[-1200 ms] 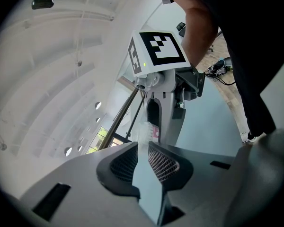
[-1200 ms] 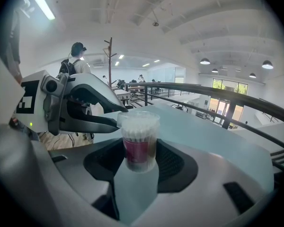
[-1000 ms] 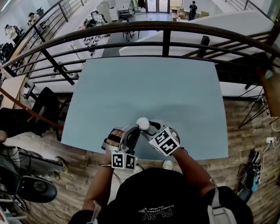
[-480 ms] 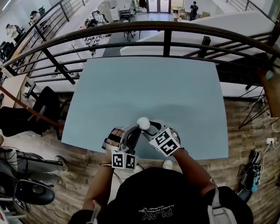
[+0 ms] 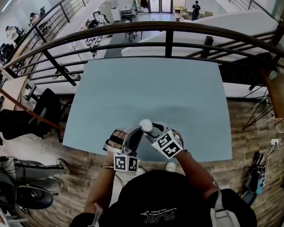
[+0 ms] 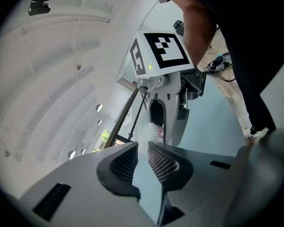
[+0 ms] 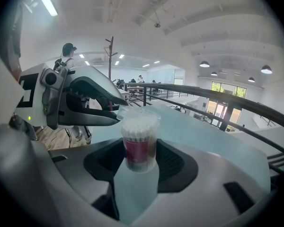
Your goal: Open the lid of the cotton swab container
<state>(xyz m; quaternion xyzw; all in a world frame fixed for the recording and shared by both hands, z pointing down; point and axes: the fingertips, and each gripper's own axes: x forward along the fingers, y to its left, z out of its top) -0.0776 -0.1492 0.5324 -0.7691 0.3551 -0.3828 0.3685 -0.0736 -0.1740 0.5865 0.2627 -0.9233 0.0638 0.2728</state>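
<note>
Cotton swab container (image 7: 140, 143) sits upright, clamped between my right gripper's (image 7: 141, 156) jaws, at the near edge of the blue table (image 5: 151, 89). My left gripper (image 6: 143, 148) shows a narrow gap, tips at the clear lid's (image 7: 132, 113) rim; I can't tell whether it pinches

Pale blue rectangular table (image 5: 151, 86), smooth matte top, on wood-plank floor (image 5: 248, 131)

Between the right claw's (image 7: 139, 141) black, mesh-textured pads (image 7: 172, 165) I see a tub (image 7: 141, 126) of clear, glossy plastic (the red label (image 7: 138, 151) looks like paper). Its lid (image 7: 138, 111) is clear plastic too. The claw's shell is matt grey plastic, and the table (image 7: 203, 136) beyond it is smooth, matt blue.
</note>
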